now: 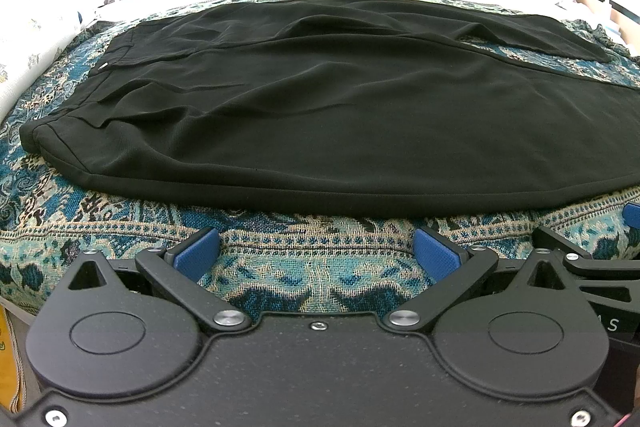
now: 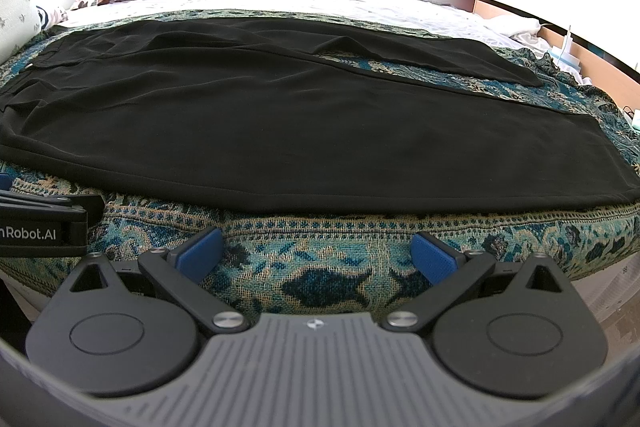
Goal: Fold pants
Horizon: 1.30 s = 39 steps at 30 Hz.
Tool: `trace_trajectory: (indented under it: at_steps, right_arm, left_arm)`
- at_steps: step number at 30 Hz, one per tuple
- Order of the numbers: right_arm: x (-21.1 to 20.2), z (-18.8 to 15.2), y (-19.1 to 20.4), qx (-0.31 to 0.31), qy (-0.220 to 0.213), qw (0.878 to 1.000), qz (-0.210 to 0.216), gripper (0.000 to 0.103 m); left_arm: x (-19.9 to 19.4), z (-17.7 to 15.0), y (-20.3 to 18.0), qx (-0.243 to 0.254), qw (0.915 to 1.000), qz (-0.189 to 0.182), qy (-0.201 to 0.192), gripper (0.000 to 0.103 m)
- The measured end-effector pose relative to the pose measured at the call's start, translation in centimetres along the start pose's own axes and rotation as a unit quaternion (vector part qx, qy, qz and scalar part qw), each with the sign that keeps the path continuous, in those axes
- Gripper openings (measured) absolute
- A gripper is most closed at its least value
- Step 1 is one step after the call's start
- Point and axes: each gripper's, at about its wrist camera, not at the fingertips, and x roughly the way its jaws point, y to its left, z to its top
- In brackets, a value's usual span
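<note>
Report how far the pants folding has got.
Done: the black pants are spread flat on the patterned blanket, legs apart. In hand: nothing; the left gripper and right gripper are open and short of the near edge. Left: every fold.

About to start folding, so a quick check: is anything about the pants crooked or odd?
The black pants lie flat on the patterned blanket, but the legs splay apart toward the right, with blanket showing between them, and there are wrinkles near the waistband. No damage visible.
</note>
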Motion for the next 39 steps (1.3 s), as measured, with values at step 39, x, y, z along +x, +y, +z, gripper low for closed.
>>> trace_trajectory:
  at_steps: [39]
  right_arm:
    - [0.09, -0.13, -0.34, 0.003, 0.000, 1.000, 0.005, 0.103]
  left_arm:
    - [0.26, 0.51, -0.20, -0.007, 1.0000, 0.001, 0.005, 0.103]
